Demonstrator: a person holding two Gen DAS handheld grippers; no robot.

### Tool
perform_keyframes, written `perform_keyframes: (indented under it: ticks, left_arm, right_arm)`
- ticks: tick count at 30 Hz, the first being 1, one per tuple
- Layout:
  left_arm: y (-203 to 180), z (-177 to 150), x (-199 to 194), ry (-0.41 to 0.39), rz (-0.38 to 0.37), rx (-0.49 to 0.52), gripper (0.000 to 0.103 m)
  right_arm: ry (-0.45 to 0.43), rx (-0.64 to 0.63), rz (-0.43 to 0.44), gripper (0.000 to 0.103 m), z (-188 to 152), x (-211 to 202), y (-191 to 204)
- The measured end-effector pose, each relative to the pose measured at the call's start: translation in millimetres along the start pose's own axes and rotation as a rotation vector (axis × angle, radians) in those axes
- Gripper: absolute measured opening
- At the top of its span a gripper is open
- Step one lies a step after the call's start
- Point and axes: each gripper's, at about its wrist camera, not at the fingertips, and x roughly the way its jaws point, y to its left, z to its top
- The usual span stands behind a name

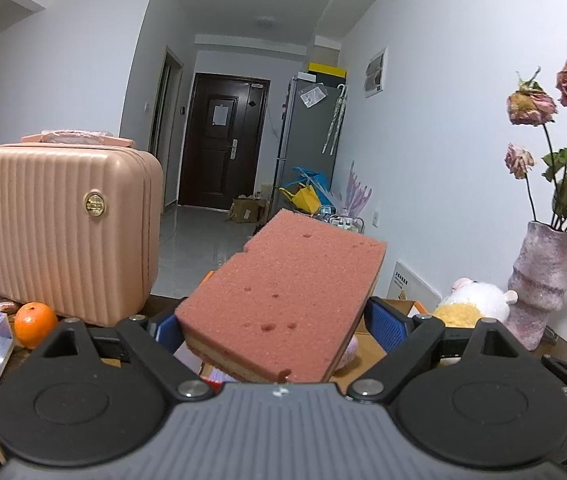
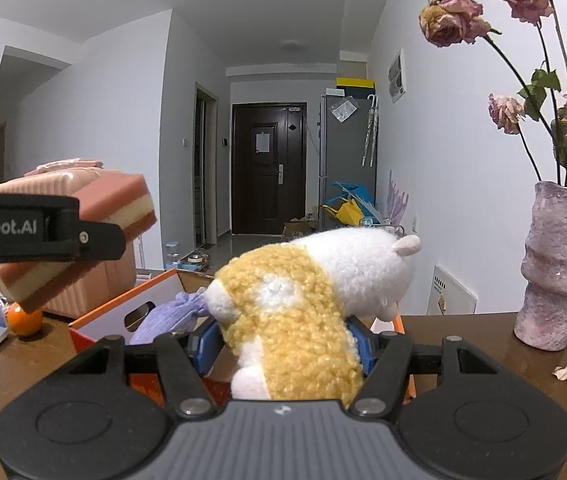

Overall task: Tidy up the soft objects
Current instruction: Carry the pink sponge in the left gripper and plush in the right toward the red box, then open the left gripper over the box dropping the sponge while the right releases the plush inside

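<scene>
A pink sponge (image 1: pixel 283 300) is clamped between the blue pads of the left gripper (image 1: pixel 273 330), whose jaws stand wide around it. The sponge is a flat layered slab, pink on top, a pale yellow band in the middle and a darker layer below. Its long axis runs forward along the fingers and away from the camera, and the far end is tilted upward and a little to the right. In the right wrist view the same slab is seen from the side, held up clear of the table (image 2: pixel 463 344), with its free end pointing toward the room beyond.

A plush toy (image 2: pixel 307 304) in white and woolly yellow is gripped by the right gripper (image 2: pixel 283 346), the jaws being closed part way on its body. The toy is laid lengthwise along the fingers, with its white head and small ear at the far end, turned to the right. It is held above an open orange-edged cardboard box (image 2: pixel 131 300), in which a lilac cloth (image 2: pixel 171 314) is seen.

A ribbed pink suitcase (image 1: pixel 67 232) is stood on the table to the left, with an orange (image 1: pixel 35 324) just in front of it. A textured vase (image 2: pixel 555 264) of dried roses is placed at the right, near the wall
</scene>
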Motion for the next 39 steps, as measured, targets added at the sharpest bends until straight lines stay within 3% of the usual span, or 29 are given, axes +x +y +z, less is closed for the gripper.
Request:
perform_keyframes:
  ticks: [25, 39]
  left_arm:
    - [0, 5, 92, 0.086, 0.026, -0.019, 0.092]
    - [2, -3, 117, 0.133, 0.056, 0.002, 0.092]
  right_arm:
    - [0.049, -0.019, -0.024, 0.062, 9, 77, 1]
    - [0.1, -0.022, -0.039, 0.064, 11, 101, -1]
